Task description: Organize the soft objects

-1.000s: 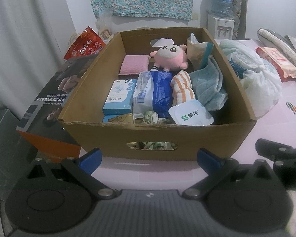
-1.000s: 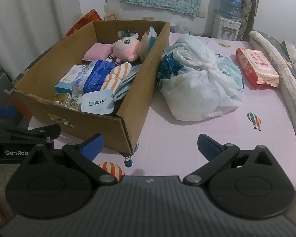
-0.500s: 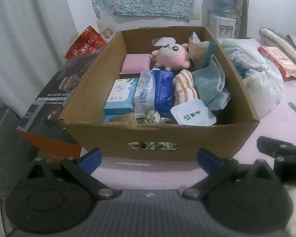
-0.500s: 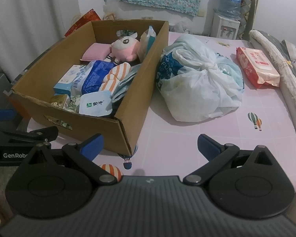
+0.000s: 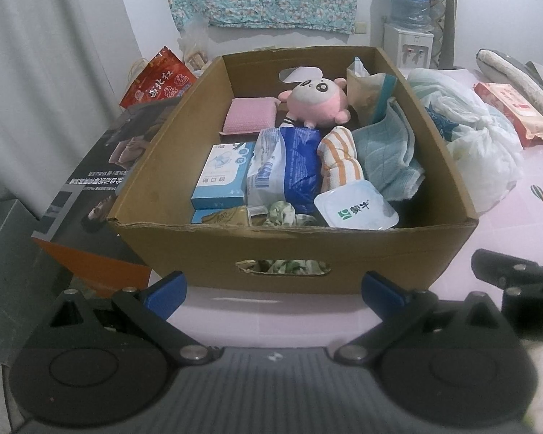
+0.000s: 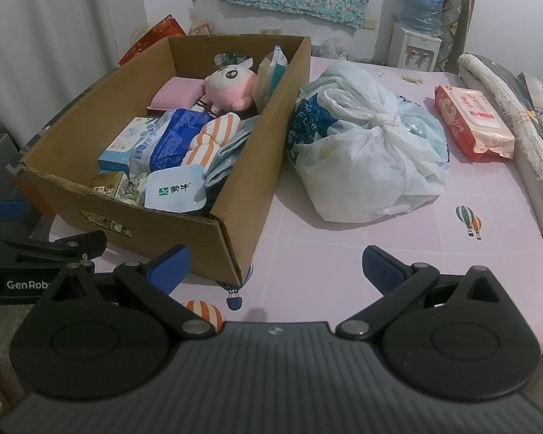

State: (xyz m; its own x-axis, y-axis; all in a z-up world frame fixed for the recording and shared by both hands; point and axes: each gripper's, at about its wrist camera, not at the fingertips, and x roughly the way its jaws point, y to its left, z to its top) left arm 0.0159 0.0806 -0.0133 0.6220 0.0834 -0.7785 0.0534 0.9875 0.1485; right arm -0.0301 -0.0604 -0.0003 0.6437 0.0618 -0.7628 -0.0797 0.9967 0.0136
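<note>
here, left gripper (image 5: pixel 273 289): jaws wide, empty, facing cardboard box (image 5: pixel 293 249);
right gripper (image 6: pixel 276 269): jaws wide, empty, above pink table (image 6: pixel 344 253);
pink plush toy (image 5: pixel 316 101): inside box, at the back;
tied plastic bag (image 6: pixel 373 152): just beside box

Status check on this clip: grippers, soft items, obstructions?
Left hand-held gripper open, empty, facing brown cardboard box. Right hand-held gripper open, empty, over pink tabletop. Pink plush toy in box, untouched. Nothing blocking.

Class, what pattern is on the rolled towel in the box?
The rolled towel has orange and white stripes, clearest in the left wrist view.
</note>
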